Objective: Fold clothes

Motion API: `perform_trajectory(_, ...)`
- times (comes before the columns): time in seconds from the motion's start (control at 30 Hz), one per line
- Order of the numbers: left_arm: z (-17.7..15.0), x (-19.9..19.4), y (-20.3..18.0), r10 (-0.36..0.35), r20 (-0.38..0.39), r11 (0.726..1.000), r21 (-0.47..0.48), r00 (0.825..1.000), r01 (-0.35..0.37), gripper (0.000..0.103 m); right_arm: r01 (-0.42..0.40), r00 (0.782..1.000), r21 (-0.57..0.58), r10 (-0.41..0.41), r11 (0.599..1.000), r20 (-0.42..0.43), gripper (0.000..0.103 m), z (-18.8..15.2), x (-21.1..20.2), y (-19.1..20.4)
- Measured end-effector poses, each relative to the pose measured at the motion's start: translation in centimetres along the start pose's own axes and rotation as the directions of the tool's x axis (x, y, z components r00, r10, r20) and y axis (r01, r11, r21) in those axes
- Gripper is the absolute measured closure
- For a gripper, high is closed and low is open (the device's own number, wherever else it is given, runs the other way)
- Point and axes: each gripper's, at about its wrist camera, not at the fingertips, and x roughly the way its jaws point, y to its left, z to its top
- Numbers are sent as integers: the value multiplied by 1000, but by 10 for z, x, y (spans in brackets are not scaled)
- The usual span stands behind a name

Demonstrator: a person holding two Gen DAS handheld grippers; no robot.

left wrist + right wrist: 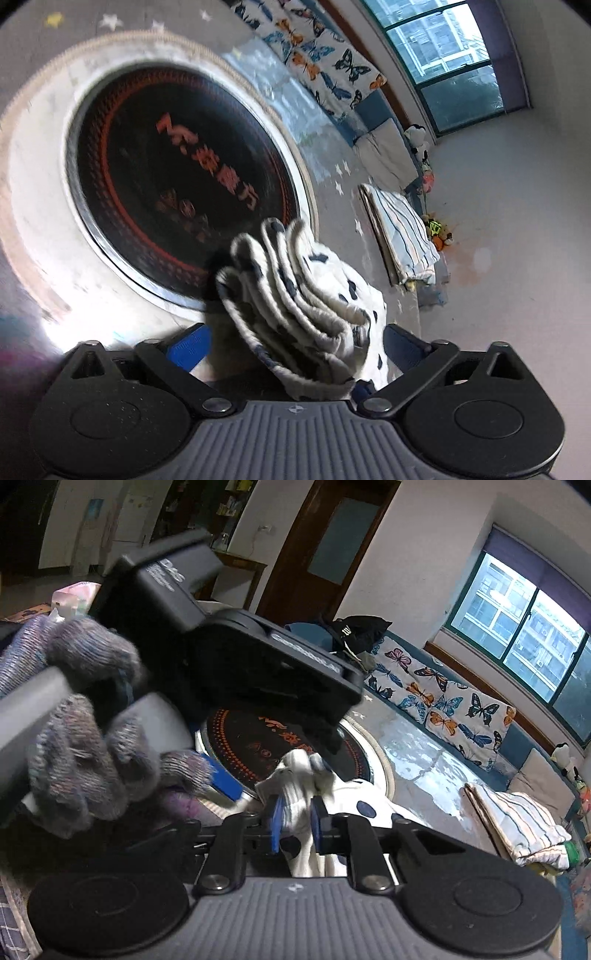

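Lower centre of the left wrist view: white spotted garment (pixel 314 306), bunched into about 5 stacked folds, long axis slanting from the lower right near the camera toward the upper left, folded edges pointing at the round black hotplate (pixel 177 192) with orange characters. Left gripper (pixel 295 350) spread wide, 1 blue pad (pixel 186 349) well clear of the cloth on the left, the other pad half hidden behind the folds on the right.

Lower centre of the right wrist view: right gripper (pixel 295 823) pinching the same spotted garment (pixel 354 805) between its blue pads (pixel 276 823), cloth running away from the camera toward the hotplate (pixel 266 746). Upper left there, blocking much of the scene: a gloved hand (pixel 85 746) around the other black gripper body.

Right of both views: folded striped garment (pixel 402 232) lying flat, well apart. Upper right: butterfly-print cushion (pixel 314 51), window (pixel 450 55).
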Motion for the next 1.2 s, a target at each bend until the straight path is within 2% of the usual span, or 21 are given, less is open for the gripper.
perform_trajectory(0.13,1,0,1,-5,-7,1000,-13,1000,5,15,15,1000,15,-15,1000,6,91,-4,-3,-4)
perform_trajectory(0.17,2,0,2,-7,-8,1000,-16,1000,7,22,12,1000,17,-12,1000,3,91,-5,-3,-5)
perform_trajectory(0.23,2,0,3,-10,-12,1000,-22,1000,9,30,-12,1000,18,12,1000,-6,91,-7,-2,-5)
perform_trajectory(0.27,3,1,3,-11,-13,1000,-25,1000,11,31,-23,1000,18,24,1000,-11,89,-8,-2,-5)
perform_trajectory(0.33,4,1,4,-14,-17,999,-32,1000,13,31,-47,999,3,47,999,-19,79,-9,0,-1)
perform_trajectory(0.4,4,1,4,-17,-20,999,-38,1000,16,31,-59,998,-23,59,998,-24,59,-10,1,7)
perform_trajectory(0.6,7,1,6,-22,-35,999,-48,999,21,31,-49,998,-66,47,997,-38,39,-12,11,30)
perform_trajectory(0.73,8,1,5,-29,-55,999,-34,998,27,31,-22,998,-130,13,991,-68,42,-16,28,37)
perform_trajectory(0.83,10,1,3,-37,-64,999,-30,997,35,31,-15,997,-139,5,990,-72,53,-17,32,39)
perform_trajectory(0.87,10,1,3,-40,-68,999,-29,997,38,31,-15,998,-128,6,992,-67,63,-17,32,37)
perform_trajectory(1.0,11,-2,6,-38,-61,999,-28,997,36,29,-30,999,-7,29,1000,-26,80,-12,23,17)
perform_trajectory(1.2,9,-13,7,-86,-18,996,-23,996,85,19,-19,999,113,15,993,37,88,-6,6,-14)
